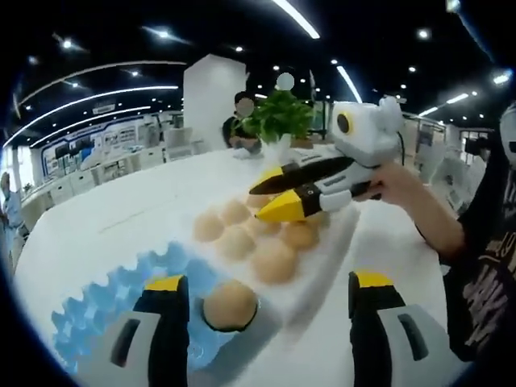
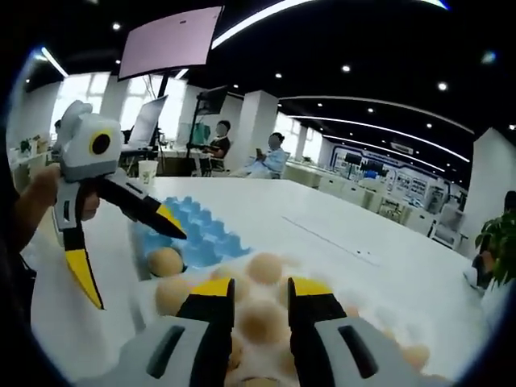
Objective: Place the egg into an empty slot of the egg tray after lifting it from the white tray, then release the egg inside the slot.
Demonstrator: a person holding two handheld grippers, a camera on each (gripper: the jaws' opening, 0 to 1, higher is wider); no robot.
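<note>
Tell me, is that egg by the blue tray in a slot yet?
Yes. The egg sits in a slot at the blue tray's edge, and the open left claw isn't touching it.

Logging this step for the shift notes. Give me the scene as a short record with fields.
left gripper: open, jaws wide, above the blue egg tray
egg in blue tray: sits in a slot, apart from both jaws
right gripper: jaws narrow, over the white tray; grip cannot be told
white tray: holds several eggs
surface: white table
</note>
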